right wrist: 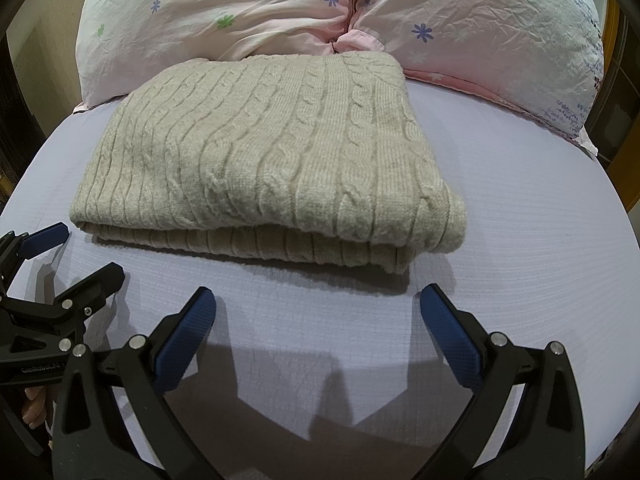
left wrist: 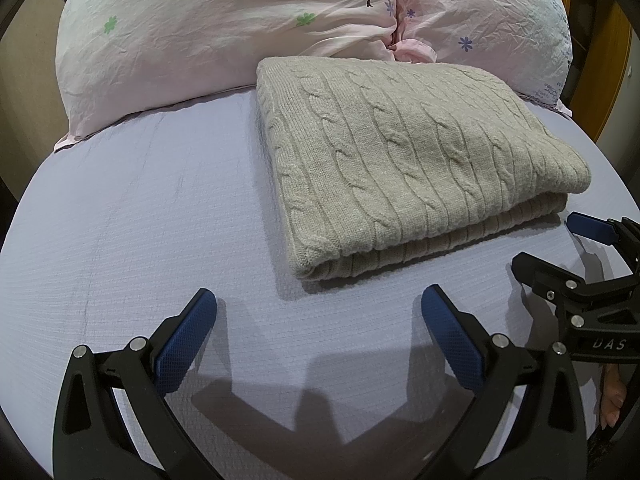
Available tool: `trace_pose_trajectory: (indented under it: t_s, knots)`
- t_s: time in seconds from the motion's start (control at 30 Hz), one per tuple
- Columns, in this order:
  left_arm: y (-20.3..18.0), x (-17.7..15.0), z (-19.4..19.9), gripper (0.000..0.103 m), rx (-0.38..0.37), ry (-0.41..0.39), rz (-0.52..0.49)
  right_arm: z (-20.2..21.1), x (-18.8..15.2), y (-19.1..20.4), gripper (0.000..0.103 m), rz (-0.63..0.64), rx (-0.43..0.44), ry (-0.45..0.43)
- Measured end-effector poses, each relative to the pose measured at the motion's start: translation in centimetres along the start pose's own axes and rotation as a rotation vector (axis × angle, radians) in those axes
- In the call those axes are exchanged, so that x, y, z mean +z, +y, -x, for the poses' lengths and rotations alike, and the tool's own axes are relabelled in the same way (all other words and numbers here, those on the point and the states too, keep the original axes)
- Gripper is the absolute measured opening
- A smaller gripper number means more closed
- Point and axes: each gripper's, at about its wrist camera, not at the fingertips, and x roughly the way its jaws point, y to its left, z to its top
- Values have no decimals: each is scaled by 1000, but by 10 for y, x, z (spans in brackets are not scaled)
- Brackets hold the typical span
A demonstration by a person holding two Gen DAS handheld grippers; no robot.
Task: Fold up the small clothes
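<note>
A beige cable-knit sweater [left wrist: 404, 160] lies folded in a neat rectangle on the lilac bed sheet [left wrist: 140, 220], its doubled edge facing me. It also shows in the right wrist view [right wrist: 272, 152]. My left gripper [left wrist: 319, 300] is open and empty, just short of the sweater's near left corner. My right gripper [right wrist: 318, 300] is open and empty, just short of the sweater's near edge. Each gripper shows in the other's view: the right gripper [left wrist: 548, 240] at the right, the left gripper [right wrist: 84, 252] at the left, both open beside the sweater.
Two pink floral pillows [left wrist: 224, 32] [right wrist: 480, 28] lie along the back, touching the sweater's far edge. The sheet [right wrist: 520, 220] stretches bare on both sides of the sweater. Dark wood furniture [left wrist: 592, 40] stands at the far right.
</note>
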Motion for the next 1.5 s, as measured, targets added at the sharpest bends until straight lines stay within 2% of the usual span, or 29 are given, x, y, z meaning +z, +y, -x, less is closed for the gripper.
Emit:
trace_pose_trajectory:
  t_s: [1.5]
  knots:
    - [2,2,-2,102,4,4,9,0,0,0,101,0,0,0]
